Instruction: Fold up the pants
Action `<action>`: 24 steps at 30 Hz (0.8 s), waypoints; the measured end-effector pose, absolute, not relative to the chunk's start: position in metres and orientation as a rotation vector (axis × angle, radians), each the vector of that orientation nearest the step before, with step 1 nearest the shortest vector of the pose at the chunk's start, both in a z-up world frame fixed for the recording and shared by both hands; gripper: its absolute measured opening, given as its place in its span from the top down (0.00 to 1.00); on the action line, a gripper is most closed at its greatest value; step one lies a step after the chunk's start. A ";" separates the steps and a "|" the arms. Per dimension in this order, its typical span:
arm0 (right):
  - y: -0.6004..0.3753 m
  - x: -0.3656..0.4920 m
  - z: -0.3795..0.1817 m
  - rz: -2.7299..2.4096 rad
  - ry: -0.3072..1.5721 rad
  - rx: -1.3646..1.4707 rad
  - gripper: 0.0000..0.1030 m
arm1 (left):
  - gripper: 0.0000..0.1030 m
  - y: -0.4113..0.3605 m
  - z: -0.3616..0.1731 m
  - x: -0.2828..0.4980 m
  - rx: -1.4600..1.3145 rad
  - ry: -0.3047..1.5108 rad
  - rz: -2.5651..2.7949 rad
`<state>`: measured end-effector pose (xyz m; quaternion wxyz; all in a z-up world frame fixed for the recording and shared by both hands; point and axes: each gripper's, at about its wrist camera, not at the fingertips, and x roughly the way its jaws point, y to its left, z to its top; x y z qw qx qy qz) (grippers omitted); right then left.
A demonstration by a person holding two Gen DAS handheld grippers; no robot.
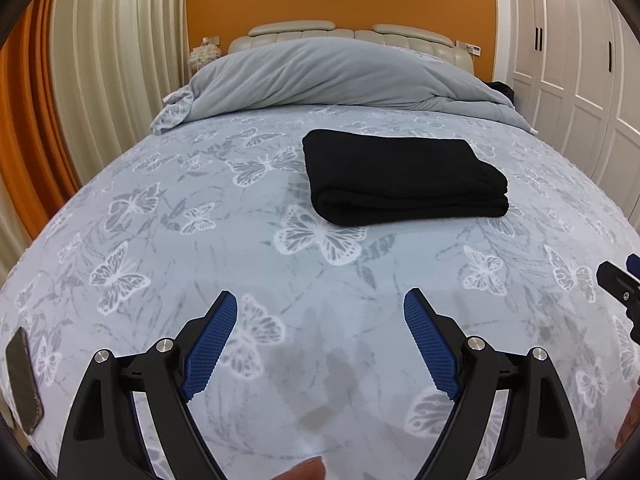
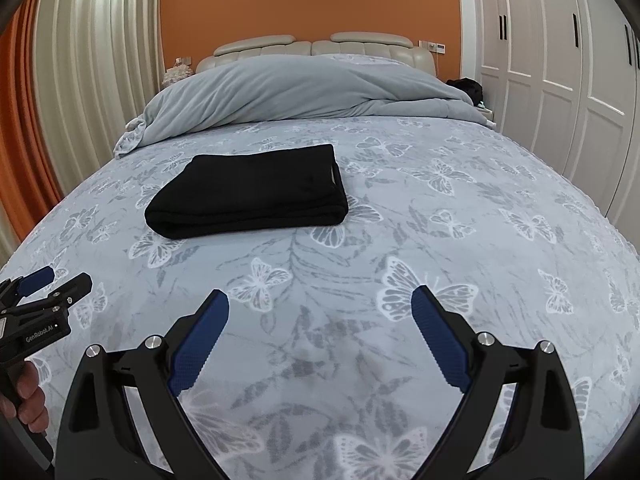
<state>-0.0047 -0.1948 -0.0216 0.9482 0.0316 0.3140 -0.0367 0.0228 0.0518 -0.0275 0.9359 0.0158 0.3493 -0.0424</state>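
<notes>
The black pants (image 1: 404, 178) lie folded into a compact, layered rectangle on the bed (image 1: 200, 264), toward the middle of the mattress, with the rounded fold edge turned to the foot of the bed and the stacked layers showing at one end; judged from that tidy shape, the folding looks finished or nearly so. In the left wrist view the bundle sits at about one o'clock, in the right wrist view at about eleven, so it rests between the two tools and well beyond both, untouched. The left hand-held gripper (image 1: 320, 304) hangs low over the butterfly-print sheet with its blue pads (image 1: 210, 344) spread wide and nothing between them; the right hand-held gripper (image 2: 320, 300) is likewise wide apart and empty (each tool also shows at the edge of the other's view, side by side). Both sit back near the foot of the bed, probably because the garment needs no further handling and a clear gap keeps the stack from being nudged out of shape. Farther out, a rumpled grey duvet (image 1: 340, 76) is bunched at twelve o'clock against the headboard, leaving flat sheet free for folding, and a dark phone (image 1: 24, 380) lies at the bed's edge near eight o'clock in the left view.
</notes>
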 end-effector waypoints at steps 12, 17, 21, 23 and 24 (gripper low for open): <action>-0.199 -0.006 -0.023 -0.070 0.643 0.058 0.12 | 0.20 0.049 -0.029 0.022 0.037 0.718 -0.093; -0.200 -0.005 -0.026 -0.061 0.649 0.046 0.12 | 0.20 0.045 -0.030 0.020 0.053 0.716 -0.097; -0.200 -0.003 -0.027 -0.050 0.653 0.036 0.12 | 0.20 0.042 -0.031 0.019 0.060 0.713 -0.102; -0.199 -0.003 -0.028 -0.046 0.654 0.033 0.12 | 0.20 0.043 -0.031 0.019 0.041 0.719 -0.110; -0.198 -0.003 -0.028 -0.046 0.654 0.030 0.12 | 0.20 0.044 -0.032 0.020 0.029 0.728 -0.123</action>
